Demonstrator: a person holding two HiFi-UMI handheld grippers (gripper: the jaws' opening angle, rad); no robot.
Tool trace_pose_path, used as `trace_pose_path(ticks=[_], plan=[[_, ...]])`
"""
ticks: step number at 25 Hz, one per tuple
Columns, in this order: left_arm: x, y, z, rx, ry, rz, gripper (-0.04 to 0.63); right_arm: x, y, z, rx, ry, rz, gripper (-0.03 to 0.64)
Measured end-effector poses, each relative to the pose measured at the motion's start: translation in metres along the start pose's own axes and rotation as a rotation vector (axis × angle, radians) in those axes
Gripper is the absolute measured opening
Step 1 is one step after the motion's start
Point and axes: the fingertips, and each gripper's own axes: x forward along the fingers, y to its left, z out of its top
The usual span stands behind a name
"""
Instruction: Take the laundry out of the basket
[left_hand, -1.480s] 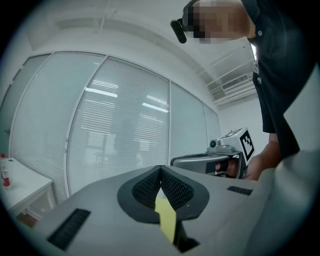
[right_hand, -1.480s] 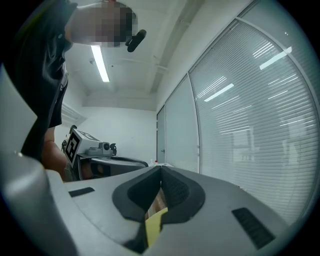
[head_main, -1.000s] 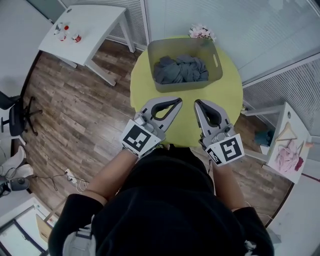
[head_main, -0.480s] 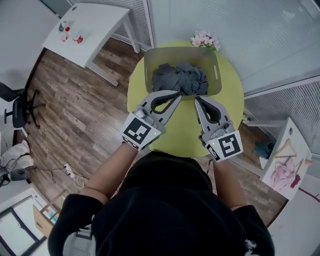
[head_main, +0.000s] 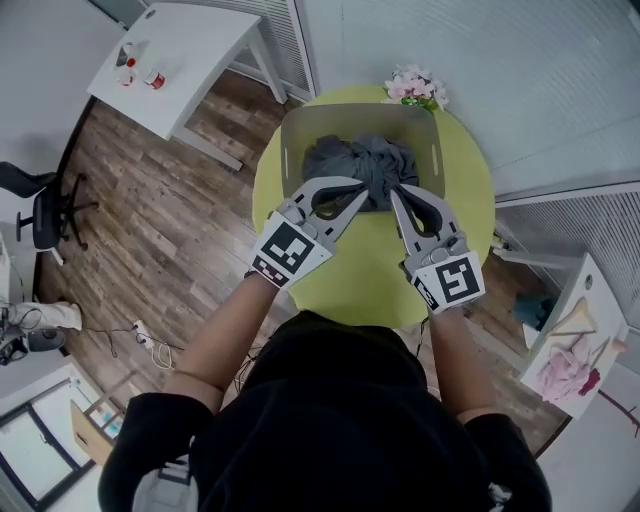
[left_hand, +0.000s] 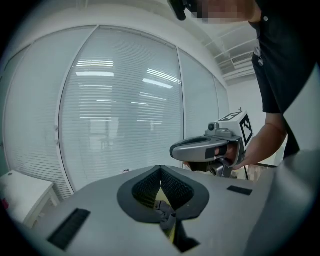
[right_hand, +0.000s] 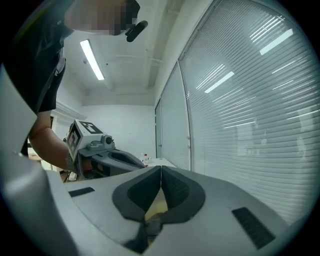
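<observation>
At basket (head_main: 340, 120) rim: left gripper (head_main: 362, 189) and right gripper (head_main: 393, 192), jaws pressed together, both empty.
Laundry (head_main: 365, 158): grey heap inside basket, just beyond tips.
Next move: I would open jaws first, then pinch one top fold.

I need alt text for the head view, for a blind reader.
From above: a person holds the left hand-held gripper and right hand-held gripper, both shut, at the near rim of a grey basket of dark laundry on a round yellow-green table.
</observation>
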Motion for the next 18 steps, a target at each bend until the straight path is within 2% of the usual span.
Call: trace_pose_path(ticks=[5, 9, 12, 18], plan=[[0.031, 0.018, -0.033, 0.023, 0.153, -0.022, 0.009, 0.018, -0.027, -0.016, 0.006, -0.006, -0.035, 0.023], [0.054, 0.029, -0.062, 0.078, 0.275, -0.034, 0.009, 0.027, -0.046, -0.023, 0.019, -0.007, -0.069, 0.023], [0.070, 0.035, -0.083, 0.092, 0.357, -0.076, 0.009, 0.035, -0.054, -0.027, 0.023, -0.008, -0.074, 0.023], [0.099, 0.046, -0.131, 0.179, 0.521, -0.132, 0.011, 0.048, -0.068, -0.046, 0.037, 0.005, -0.075, 0.023]])
